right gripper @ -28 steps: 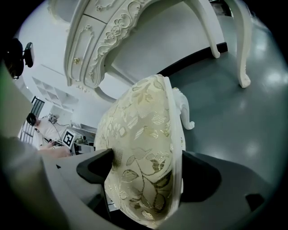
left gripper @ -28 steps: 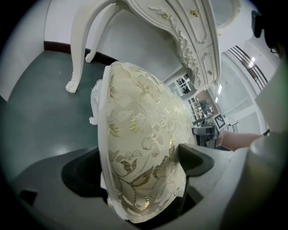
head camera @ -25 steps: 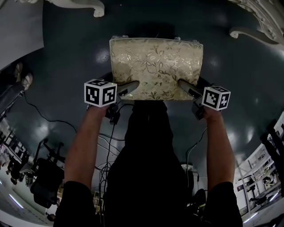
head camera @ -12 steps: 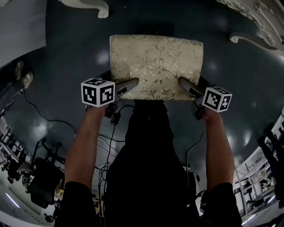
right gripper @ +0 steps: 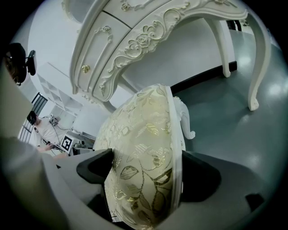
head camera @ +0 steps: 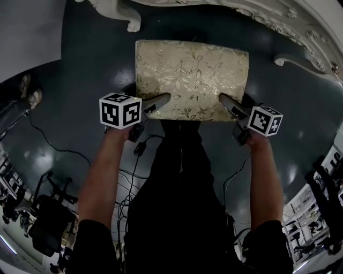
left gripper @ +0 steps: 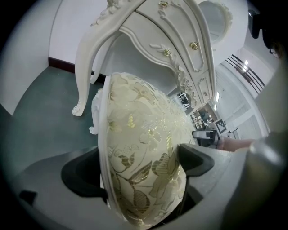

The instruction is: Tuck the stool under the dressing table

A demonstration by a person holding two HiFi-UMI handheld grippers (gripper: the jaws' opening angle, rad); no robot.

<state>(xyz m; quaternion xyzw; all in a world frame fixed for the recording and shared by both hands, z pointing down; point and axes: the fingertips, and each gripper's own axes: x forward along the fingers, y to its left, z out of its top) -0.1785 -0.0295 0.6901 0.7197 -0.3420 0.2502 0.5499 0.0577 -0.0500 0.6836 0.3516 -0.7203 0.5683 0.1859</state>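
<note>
The stool [head camera: 192, 80], with a gold floral cushion, stands on the dark floor just in front of the white carved dressing table [head camera: 300, 27]. My left gripper [head camera: 155, 104] is shut on the cushion's near left edge and my right gripper [head camera: 230, 105] on its near right edge. In the left gripper view the seat [left gripper: 135, 134] fills the gap between the jaws of the left gripper [left gripper: 139, 170], with the table's drawers [left gripper: 171, 40] above it. The right gripper view shows the right gripper [right gripper: 146, 173] clamped the same way on the seat [right gripper: 144, 134], under the table's front [right gripper: 144, 40].
The table's curved legs stand at the left [head camera: 115, 10] and right [head camera: 300, 59] of the stool. Cables [head camera: 134, 160] trail on the floor beside my legs. A pale wall panel [head camera: 27, 27] is at far left. Dark equipment [head camera: 48, 225] sits behind me.
Both grippers have carried the stool forward toward the dressing table. The table's front edge and legs now reach further into the head view. The grip is unchanged.
</note>
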